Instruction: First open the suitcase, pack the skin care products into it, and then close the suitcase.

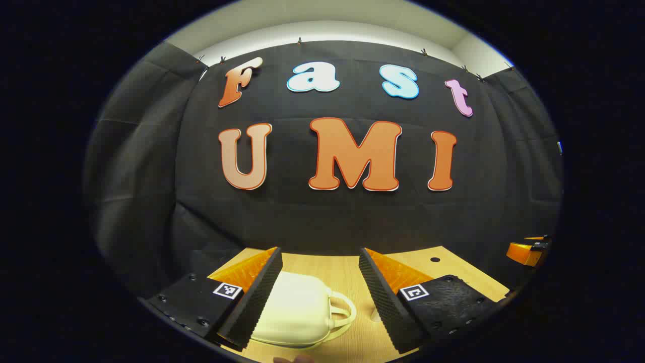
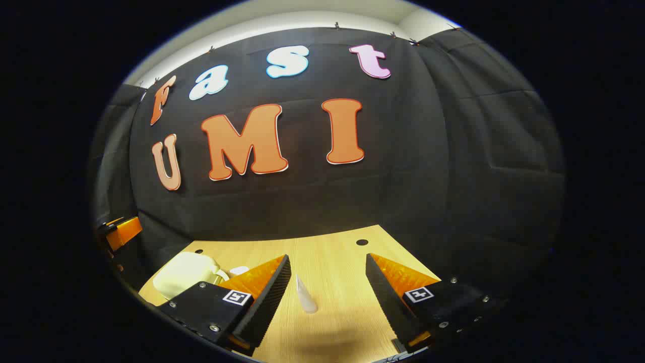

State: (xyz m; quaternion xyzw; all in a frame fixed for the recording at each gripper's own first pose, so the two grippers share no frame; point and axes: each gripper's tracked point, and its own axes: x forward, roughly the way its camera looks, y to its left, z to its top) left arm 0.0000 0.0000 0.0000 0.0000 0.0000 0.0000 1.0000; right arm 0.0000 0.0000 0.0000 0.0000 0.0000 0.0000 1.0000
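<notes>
Suitcase (image 1: 295, 310), small, cream, shut, handle at 3 o'clock, lies on the wooden tabletop (image 1: 347, 275) between the left claw's (image 1: 317, 297) wide-spread, released fingers, apparently untouched. In the right gripper view it sits at 9 o'clock, while the right claw (image 2: 327, 297), also spread and holding nothing, frames a white tube (image 2: 306, 296) standing upright.

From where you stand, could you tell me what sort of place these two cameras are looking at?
Most likely a small recording booth, not a lived-in room: black cloth wall hangs close behind a light wooden table, and on it lie only a small cream suitcase and a white tube.
</notes>
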